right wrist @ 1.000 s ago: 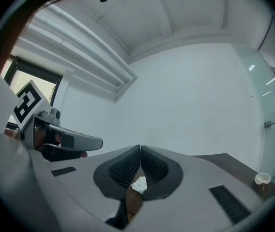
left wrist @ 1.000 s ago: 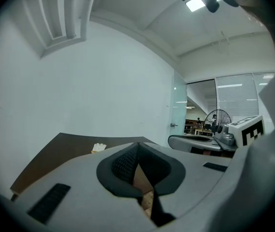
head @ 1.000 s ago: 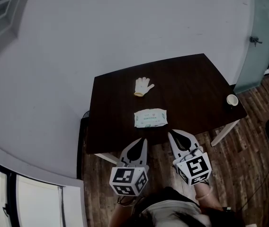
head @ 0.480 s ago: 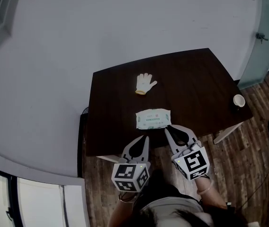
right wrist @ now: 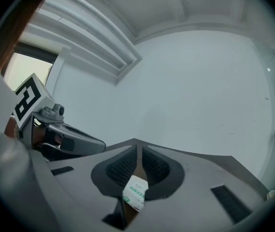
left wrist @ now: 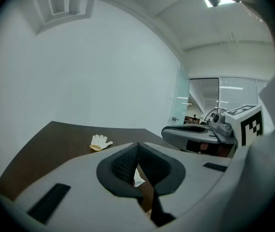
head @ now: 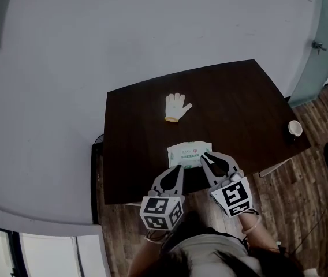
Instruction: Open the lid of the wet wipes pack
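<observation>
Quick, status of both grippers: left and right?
Left gripper: fingers together, holding nothing.
Right gripper: slightly open, fingers have just been opening; nothing gripped, the wipes pack only shows through the gap.

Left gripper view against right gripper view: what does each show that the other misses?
Only the left gripper view: the white glove lying on the table, and the right gripper alongside. That gripper's jaws have just been opening, with nothing pinched between them.

Only the right gripper view: the wet wipes pack with its green print, seen through the gap in the slightly parted jaws, and the left gripper off to the side.

Both: the dark table and the white wall. A white sliver behind the left jaws may be the pack.
</observation>
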A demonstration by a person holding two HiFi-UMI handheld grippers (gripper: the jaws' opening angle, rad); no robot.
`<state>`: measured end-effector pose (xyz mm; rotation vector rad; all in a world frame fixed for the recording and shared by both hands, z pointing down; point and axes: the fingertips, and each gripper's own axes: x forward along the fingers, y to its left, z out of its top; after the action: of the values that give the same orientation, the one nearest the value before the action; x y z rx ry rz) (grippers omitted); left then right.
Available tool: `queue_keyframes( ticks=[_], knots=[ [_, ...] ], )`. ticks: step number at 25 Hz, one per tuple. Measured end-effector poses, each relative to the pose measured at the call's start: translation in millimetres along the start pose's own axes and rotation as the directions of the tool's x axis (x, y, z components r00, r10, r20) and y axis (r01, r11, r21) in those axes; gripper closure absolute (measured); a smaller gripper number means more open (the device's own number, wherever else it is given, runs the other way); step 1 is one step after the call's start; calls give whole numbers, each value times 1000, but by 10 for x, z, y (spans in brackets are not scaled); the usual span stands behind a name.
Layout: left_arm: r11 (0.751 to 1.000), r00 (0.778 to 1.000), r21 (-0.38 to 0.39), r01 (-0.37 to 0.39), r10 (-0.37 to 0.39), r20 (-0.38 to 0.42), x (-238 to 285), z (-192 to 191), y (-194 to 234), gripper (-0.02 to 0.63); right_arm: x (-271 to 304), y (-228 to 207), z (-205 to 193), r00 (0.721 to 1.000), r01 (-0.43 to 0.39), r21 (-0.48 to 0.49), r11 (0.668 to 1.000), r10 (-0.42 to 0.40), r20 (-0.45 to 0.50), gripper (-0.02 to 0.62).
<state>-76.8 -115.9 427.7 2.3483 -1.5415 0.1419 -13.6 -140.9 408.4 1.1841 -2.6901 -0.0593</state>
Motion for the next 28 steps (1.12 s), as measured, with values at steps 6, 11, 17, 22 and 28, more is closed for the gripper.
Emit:
queue_keyframes(
  ticks=[6,11,17,22,28],
  knots=[
    [999,998,-17,48,-49,-43,278,-134,275,588,364,-26,-164,998,16,4,1000,-16,-67,545],
    [997,994,-33,76,-78,-80,440,-343,442,588,596,-2,-301,994,9,-13,1000,-11,-110,535],
    [994,989,-61,91,-97,-110,576,-543,554,588,799,50,-422,988,-26,-50,998,18,-152,522],
    [995,988,-84,60,-72,-137,687,-702,690,588,965,99,-573,978,-94,-115,989,70,-195,514],
    [995,989,-94,35,-48,-138,855,-758,753,588,1103,63,-794,957,-184,-159,970,139,-256,508]
  ],
)
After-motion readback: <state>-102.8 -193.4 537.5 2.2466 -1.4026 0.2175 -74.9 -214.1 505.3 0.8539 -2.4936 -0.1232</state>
